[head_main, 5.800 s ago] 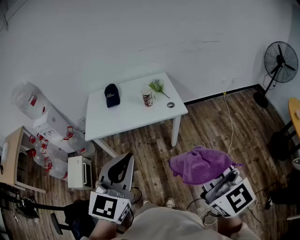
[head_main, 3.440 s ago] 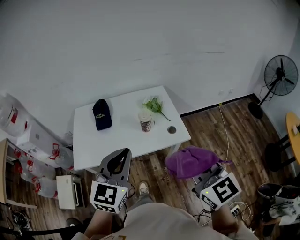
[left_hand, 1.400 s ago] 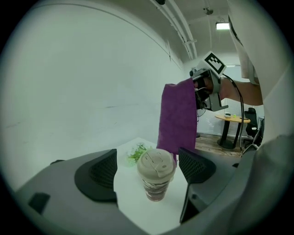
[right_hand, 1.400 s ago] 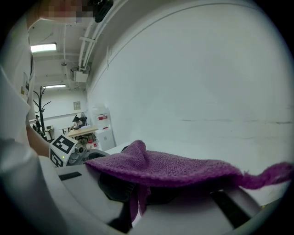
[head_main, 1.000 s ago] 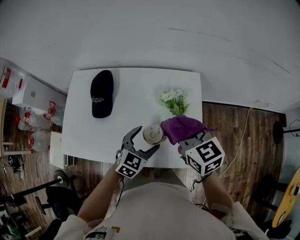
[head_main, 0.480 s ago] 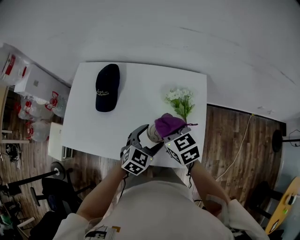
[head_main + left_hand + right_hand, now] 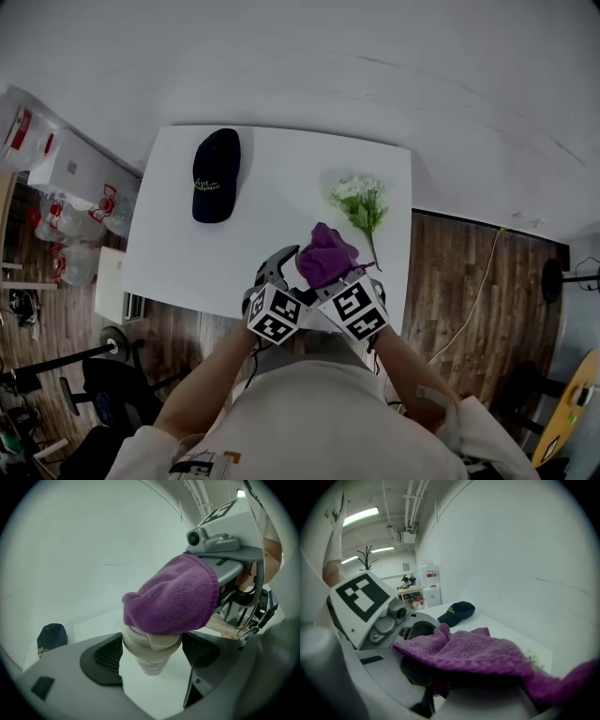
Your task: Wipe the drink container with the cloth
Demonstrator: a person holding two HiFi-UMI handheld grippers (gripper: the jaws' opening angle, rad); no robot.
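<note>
The drink cup [image 7: 151, 652], pale with a lid, stands near the front edge of the white table [image 7: 272, 169]. My left gripper [image 7: 280, 267] is shut on it, its pads [image 7: 104, 657] touching both sides under the lid. A purple cloth [image 7: 325, 255] lies on the cup's top and hides the cup in the head view. My right gripper [image 7: 330, 274] is shut on that cloth [image 7: 478, 654], which drapes over its jaws. In the left gripper view the cloth [image 7: 173, 597] covers the lid from the right.
A black cap [image 7: 217, 174] lies at the table's back left. A sprig of white flowers [image 7: 360, 201] lies at the back right, just beyond the cloth. Wooden floor [image 7: 478, 281] is to the right, and water bottles [image 7: 70, 202] are to the left of the table.
My right gripper has moved left with the cloth, which now covers the cup's lid. My left gripper has stayed around the cup.
</note>
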